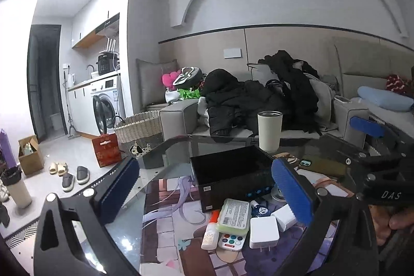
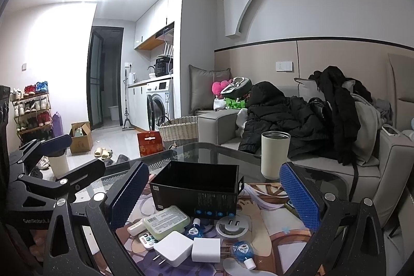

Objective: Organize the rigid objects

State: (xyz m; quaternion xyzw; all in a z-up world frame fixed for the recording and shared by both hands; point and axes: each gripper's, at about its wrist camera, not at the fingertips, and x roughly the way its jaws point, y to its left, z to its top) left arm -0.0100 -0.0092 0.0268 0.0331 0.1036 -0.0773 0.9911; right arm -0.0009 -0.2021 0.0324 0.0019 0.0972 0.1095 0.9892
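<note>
— Where did the small things lie at that moment?

— Bunched on the glass counter (image 2: pixel 258 159), in front of the black box (image 2: pixel 196 188), which stood open and looked empty inside. The green case (image 2: pixel 167 223) with a white label leaned against a white charger (image 2: pixel 174 251); a second white charger (image 2: pixel 206 250) lay just beside that one. A round grey plug adapter (image 2: pixel 232 226) sat near the box's front wall, with a small blue bottle (image 2: pixel 193 230) to its left and another blue bottle (image 2: pixel 243 254) nearer the camera.

— And the remote?

— The white remote with coloured buttons (image 1: pixel 232 241) lay next to a white tube with an orange cap (image 1: pixel 211 232), both touching the green case's near edge.

— What were the jaws doing?

— The left gripper (image 1: pixel 207 195) had its jaws spread wide, nothing between the blue pads; it hovered over the pile. The right gripper (image 2: pixel 212 198) stood open too, empty, its pads framing the box — the same gripper's tip showed at the right of the left view.

— Anything else on the counter?

— A cream tumbler (image 2: pixel 274 155) stood upright behind the box, well apart from the pile, near the sofa (image 2: pixel 220 128) heaped with dark jackets.
</note>
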